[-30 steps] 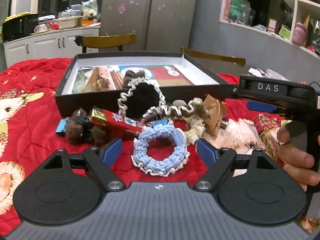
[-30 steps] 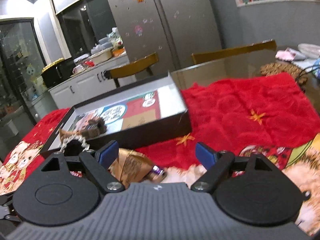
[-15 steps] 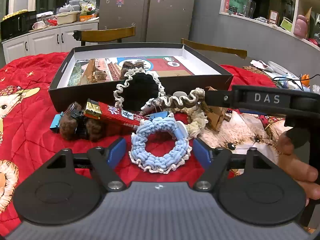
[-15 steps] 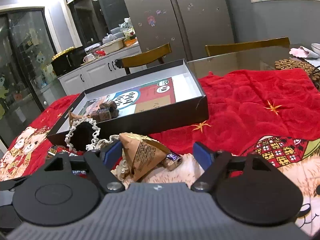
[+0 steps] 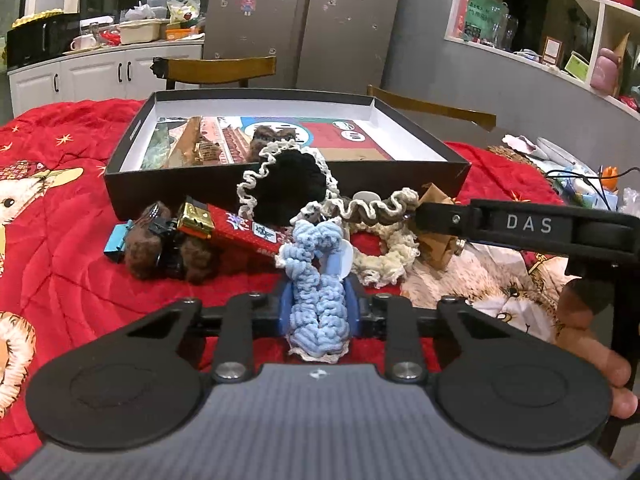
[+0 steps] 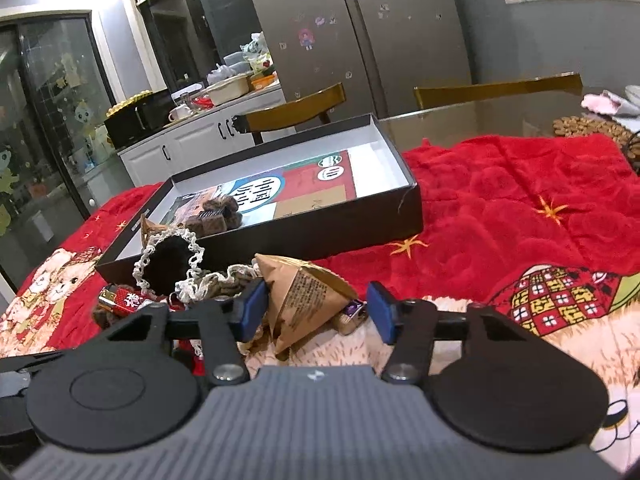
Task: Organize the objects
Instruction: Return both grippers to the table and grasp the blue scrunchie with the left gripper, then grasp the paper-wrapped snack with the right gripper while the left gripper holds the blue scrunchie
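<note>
Both tongs closing on items in front of the black box (image 5: 280,196).
The left gripper (image 5: 316,308) is squeezing the blue scrunchie (image 5: 316,280); it may snag the neighbouring cream scrunchie (image 5: 384,256). The right gripper (image 6: 316,312) is narrowing around the paper packet (image 6: 304,296), pads not yet touching; it could slip off. Beyond, the box holds brown clips and cards.

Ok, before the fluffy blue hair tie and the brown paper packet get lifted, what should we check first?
1. Blue hair tie squeezed between the left gripper pads, jaws closing: ok.
2. Nothing else caught with it: cannot tell; the pile touches its far end.
3. Brown paper packet between the right gripper jaws, which are closing: ok.
4. Right pads pressing the packet: not ok, a gap shows on one side.
5. Free room in the black box: ok.
</note>
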The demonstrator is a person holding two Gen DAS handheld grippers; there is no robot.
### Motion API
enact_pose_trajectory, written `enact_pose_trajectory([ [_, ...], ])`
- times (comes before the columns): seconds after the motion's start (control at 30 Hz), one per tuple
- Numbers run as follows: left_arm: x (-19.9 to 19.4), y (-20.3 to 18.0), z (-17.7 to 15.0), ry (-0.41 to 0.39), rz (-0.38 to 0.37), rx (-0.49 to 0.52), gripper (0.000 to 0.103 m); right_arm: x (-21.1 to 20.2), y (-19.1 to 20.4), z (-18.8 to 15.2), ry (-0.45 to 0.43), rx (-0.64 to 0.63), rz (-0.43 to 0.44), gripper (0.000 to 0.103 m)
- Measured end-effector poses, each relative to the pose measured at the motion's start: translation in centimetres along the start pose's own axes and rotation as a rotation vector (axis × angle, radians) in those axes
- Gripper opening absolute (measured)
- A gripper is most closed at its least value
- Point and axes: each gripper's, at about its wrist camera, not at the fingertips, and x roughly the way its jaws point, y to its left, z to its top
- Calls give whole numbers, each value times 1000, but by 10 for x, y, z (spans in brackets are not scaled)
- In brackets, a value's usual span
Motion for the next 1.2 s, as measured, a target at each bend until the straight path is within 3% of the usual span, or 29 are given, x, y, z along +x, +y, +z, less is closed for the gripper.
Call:
enact_pose_trajectory([
  [0.13,-1,0,-1,-5,-2,1,29,-3,6,-2,-20,-37,-8,48],
  [1.2,-6,-4,-4,-19,5,33,29,-13,-1,5,-56,39,-39,48],
])
